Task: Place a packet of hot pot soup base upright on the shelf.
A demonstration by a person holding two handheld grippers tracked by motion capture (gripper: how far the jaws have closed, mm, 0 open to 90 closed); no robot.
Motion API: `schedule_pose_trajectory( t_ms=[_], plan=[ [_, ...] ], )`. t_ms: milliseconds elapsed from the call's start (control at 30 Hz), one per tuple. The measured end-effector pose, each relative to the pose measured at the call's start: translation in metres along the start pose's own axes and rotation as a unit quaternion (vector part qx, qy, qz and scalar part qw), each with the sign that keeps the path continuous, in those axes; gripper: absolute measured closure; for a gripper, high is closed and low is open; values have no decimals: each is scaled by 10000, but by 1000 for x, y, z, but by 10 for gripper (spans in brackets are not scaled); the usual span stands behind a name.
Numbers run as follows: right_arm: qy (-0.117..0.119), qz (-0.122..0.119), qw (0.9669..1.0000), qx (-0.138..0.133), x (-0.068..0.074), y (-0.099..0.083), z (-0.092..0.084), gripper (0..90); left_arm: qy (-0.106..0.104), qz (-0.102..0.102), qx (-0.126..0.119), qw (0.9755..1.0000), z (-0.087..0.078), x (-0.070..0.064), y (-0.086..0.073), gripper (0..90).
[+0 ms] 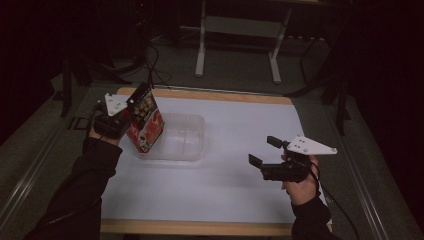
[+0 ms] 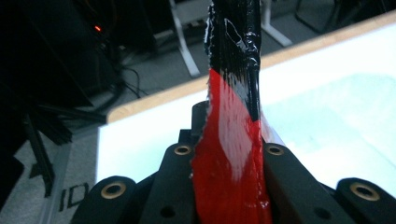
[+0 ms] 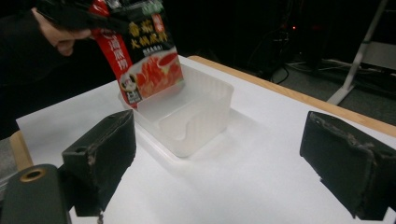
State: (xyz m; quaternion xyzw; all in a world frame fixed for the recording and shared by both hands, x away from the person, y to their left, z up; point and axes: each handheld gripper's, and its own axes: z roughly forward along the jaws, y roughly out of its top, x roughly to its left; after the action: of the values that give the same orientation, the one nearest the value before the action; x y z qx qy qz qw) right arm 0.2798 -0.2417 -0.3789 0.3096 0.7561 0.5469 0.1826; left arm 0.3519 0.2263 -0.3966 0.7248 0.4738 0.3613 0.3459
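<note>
My left gripper (image 1: 131, 108) is shut on the top edge of a red and black food packet (image 1: 146, 123), which hangs tilted at the left end of a clear plastic container (image 1: 192, 145). In the left gripper view the packet (image 2: 233, 56) rises between the two black jaws of the left gripper (image 2: 229, 154), pinched flat. My right gripper (image 1: 264, 151) hovers over the white mat on the right, open and holding nothing. From the right gripper view, the packet (image 3: 149, 65) has its lower corner at the near-left rim of the container (image 3: 196, 116). The right gripper (image 3: 224, 163) has its jaws spread wide.
A white mat (image 1: 240, 190) covers the wooden table, whose far edge (image 1: 225, 96) runs behind the container. Beyond it stands a white desk frame (image 1: 201, 50) on a dark floor with cables. The container has a low divider inside.
</note>
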Motion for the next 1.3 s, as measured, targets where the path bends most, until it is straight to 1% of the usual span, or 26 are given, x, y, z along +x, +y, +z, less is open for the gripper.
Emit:
schedule_pose_trajectory(
  t_ms=[67, 100, 133, 167, 233, 300, 333, 400, 433, 467, 500, 533, 567, 600, 667, 700, 767, 800, 833, 900, 933, 967, 1000, 1067, 1100, 1300],
  plan=[
    [9, 15, 10000, 7, 0, 0, 0, 105, -27, 37, 50, 10000, 4, -2, -2, 831],
    [14, 2, 10000, 21, 0, -1, 1, 105, -129, 85, 87, 9998, 10, -4, -6, 831],
    [32, -3, 10000, 47, 1, -1, 2, 105, -95, 84, 32, 9999, 11, -4, -7, 828],
    [45, -8, 10000, 59, 1, -2, 2, 105, -175, 69, -7, 9998, 11, -4, -7, 820],
    [54, 1, 10000, 79, 1, -3, 3, 105, -290, 93, -108, 9995, 11, -2, -8, 777],
    [64, 4, 9999, 83, 1, -3, 4, 105, -595, -58, -168, 9981, 11, 3, -10, 715],
    [70, 2, 9999, 86, 1, -3, 4, 105, -653, -77, -202, 9976, 11, 4, -10, 682],
    [68, 9, 9999, 84, 1, -3, 4, 105, -626, -81, -209, 9978, 10, 5, -11, 629],
    [77, 4, 9999, 83, 1, -3, 4, 105, -873, -221, -383, 9952, 7, 9, -11, 614],
    [77, 4, 9999, 83, 1, -3, 4, 105, -873, -221, -383, 9952, 7, 9, -11, 590],
    [72, 5, 9999, 87, 1, -3, 4, 105, -979, -285, -648, 9927, 2, 12, -10, 549],
    [73, 4, 9999, 93, 1, -3, 4, 105, -1008, -326, -744, 9916, -1, 13, -9, 507],
    [76, 4, 9999, 93, 1, -3, 4, 105, -984, -348, -781, 9915, -3, 14, -8, 464],
    [78, 9, 9999, 96, 1, -3, 4, 105, -1084, -411, -943, 9888, -7, 16, -6, 411],
    [73, 1, 9999, 98, 1, -3, 5, 105, -1159, -472, -1130, 9857, -13, 17, -4, 335],
    [73, 1, 9999, 98, 1, -3, 5, 105, -1159, -472, -1130, 9857, -13, 17, -4, 285],
    [81, 2, 9999, 96, 1, -3, 5, 105, -1363, -593, -1308, 9802, -21, 20, -1, 210],
    [80, 6, 9999, 99, 1, -3, 5, 105, -1426, -585, -1356, 9787, -23, 20, 0, 153],
    [83, 6, 9999, 99, 2, -3, 5, 105, -1396, -563, -1373, 9790, -25, 19, 0, 137],
    [85, -6, 9999, 98, 2, -3, 5, 105, -1477, -501, -1466, 9768, -30, 18, 0, 108],
    [84, 9, 9999, 104, 2, -3, 4, 105, -1450, -457, -1482, 9772, -32, 17, 1, 92],
    [87, 22, 9999, 107, 2, -4, 4, 105, -1546, -487, -1544, 9746, -34, 17, 0, 90],
    [83, 17, 9999, 110, 2, -4, 4, 105, -1593, -517, -1581, 9731, -36, 16, 0, 82],
    [75, 20, 9999, 124, 2, -4, 4, 105, -1628, -509, -1595, 9724, -37, 16, 0, 69],
    [75, 20, 9999, 124, 2, -4, 4, 105, -1700, -496, -1601, 9711, -39, 15, -1, 69],
    [37, 46, 9999, 115, 0, -5, 3, 132, -1834, -400, -1586, 9693, -46, 9, -4, 30]
  ],
)
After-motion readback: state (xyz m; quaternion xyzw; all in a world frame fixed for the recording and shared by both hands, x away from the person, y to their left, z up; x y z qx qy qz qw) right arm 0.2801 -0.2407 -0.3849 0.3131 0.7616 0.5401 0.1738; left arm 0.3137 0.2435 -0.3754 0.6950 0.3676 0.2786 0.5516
